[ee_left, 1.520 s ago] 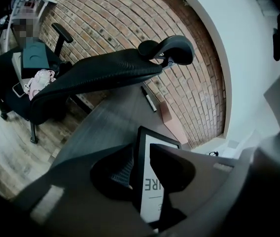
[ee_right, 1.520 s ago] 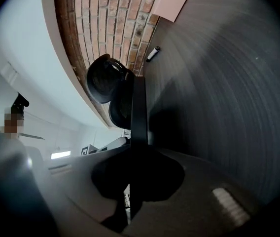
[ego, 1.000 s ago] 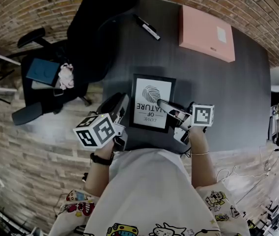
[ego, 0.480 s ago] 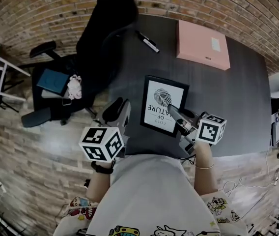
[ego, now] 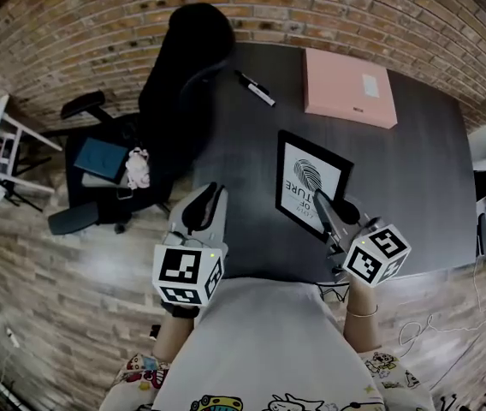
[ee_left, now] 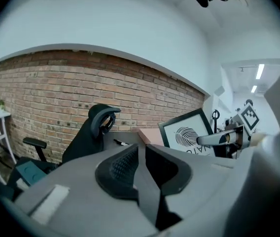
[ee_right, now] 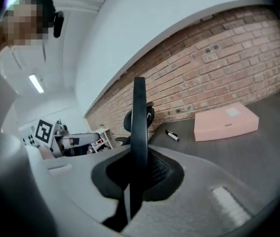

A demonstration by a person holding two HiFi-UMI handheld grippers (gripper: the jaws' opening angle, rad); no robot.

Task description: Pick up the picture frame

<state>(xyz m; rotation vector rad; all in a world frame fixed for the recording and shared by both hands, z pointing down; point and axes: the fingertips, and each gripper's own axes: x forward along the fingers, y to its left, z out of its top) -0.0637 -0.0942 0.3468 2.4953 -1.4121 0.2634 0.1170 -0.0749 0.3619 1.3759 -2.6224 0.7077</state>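
Note:
The black picture frame [ego: 311,182], with a fingerprint print and lettering, is off the dark table [ego: 418,187] and tilted. My right gripper [ego: 323,205] is shut on its lower edge. In the right gripper view the frame [ee_right: 139,112] stands edge-on as a thin black bar between the pads. My left gripper [ego: 211,197] hovers to the frame's left, apart from it. Its jaws are closing with nothing between them and a narrow gap still shows. The left gripper view has the frame [ee_left: 187,135] at the right, with the right gripper [ee_left: 214,139] on it.
A pink flat box [ego: 348,86] and a black marker [ego: 254,88] lie at the table's far side. A black office chair [ego: 183,67] stands at the table's left, with a second chair carrying a blue notebook [ego: 100,158] beyond it. A brick wall runs behind.
The frame has risen off the table, tilted and shifted to the right in my right gripper. Both grippers have lifted and rolled. The left jaws have narrowed.

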